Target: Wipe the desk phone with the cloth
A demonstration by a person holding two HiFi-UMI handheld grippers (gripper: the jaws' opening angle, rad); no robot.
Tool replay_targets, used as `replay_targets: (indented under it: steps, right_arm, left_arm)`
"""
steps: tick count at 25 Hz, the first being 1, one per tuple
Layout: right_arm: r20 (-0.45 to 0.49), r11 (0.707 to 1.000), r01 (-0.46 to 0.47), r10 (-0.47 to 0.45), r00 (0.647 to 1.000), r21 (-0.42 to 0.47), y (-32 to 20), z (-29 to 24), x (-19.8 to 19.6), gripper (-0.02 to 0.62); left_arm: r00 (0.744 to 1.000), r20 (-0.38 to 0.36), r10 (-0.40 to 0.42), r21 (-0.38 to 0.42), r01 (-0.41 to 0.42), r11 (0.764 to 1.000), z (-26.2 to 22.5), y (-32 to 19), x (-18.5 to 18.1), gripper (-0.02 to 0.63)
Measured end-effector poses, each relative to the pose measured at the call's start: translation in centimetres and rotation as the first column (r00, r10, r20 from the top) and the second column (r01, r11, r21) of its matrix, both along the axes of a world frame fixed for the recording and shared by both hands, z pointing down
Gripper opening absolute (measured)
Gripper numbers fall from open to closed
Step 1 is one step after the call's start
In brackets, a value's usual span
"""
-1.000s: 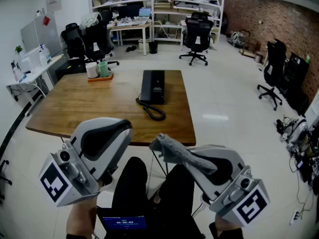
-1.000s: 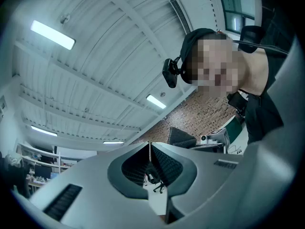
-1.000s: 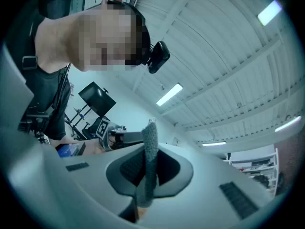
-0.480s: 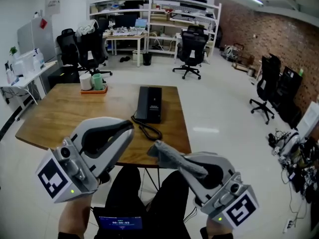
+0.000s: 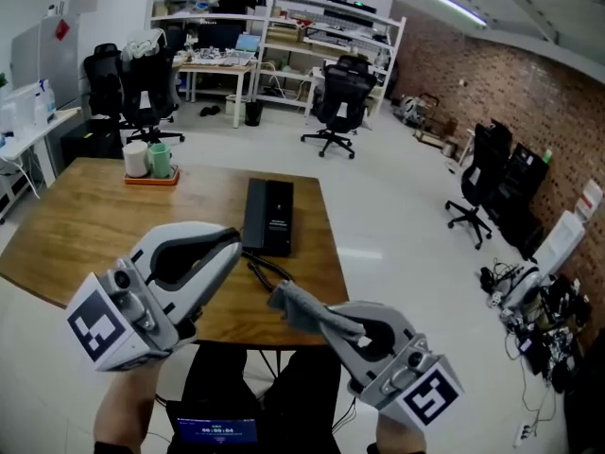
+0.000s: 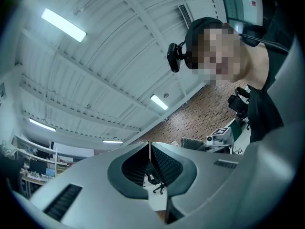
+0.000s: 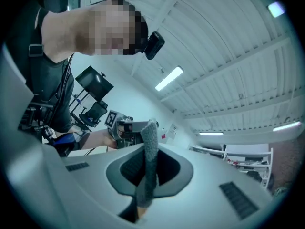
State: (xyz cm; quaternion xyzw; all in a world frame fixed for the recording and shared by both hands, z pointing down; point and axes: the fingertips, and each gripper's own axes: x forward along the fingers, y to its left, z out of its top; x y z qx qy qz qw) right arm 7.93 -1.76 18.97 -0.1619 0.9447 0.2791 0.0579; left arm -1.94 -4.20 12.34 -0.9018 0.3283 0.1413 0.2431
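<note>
A black desk phone lies on the wooden table near its right edge, and its coiled cord trails toward the front edge. Both grippers hang in front of the table, short of the phone. My left gripper is shut with nothing between its jaws; in the left gripper view it points up at the ceiling. My right gripper is shut on a grey cloth. In the right gripper view the cloth stands up between the jaws.
An orange tray with two cups sits at the table's far left. Black office chairs and white shelving stand behind the table. More chairs and floor cables line the brick wall at the right.
The head view has shifted, so the table and phone now sit lower and further left in the frame. Both grippers keep their hold and sit slightly lower.
</note>
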Motion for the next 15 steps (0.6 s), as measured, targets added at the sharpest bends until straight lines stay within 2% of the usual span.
replay_targets:
  steps: [3, 8, 12, 15]
  right_arm:
    - [-0.047, 0.998, -0.042, 0.040, 0.998, -0.038, -2.8, 1.0, -0.8, 0.025]
    - [-0.192, 0.988, -0.136, 0.119, 0.974, -0.075, -8.7, 3.0, -2.6, 0.025]
    - [-0.315, 0.969, -0.218, 0.172, 0.933, -0.118, -13.8, 4.8, -4.7, 0.025]
    - [-0.398, 0.958, -0.259, 0.190, 0.898, -0.127, -17.5, 6.4, -6.5, 0.025]
  left_arm:
    - [1.000, -0.021, -0.002, -0.037, 0.002, 0.999, 0.0, -3.6, -1.5, 0.002]
    - [0.994, -0.068, -0.087, -0.197, 0.072, 0.978, 4.3, -11.9, -5.9, 0.002]
    - [0.989, -0.049, -0.143, -0.307, 0.121, 0.944, 9.0, -18.8, -8.0, 0.002]
    - [0.980, -0.037, -0.196, -0.394, 0.166, 0.904, 12.6, -23.5, -9.7, 0.002]
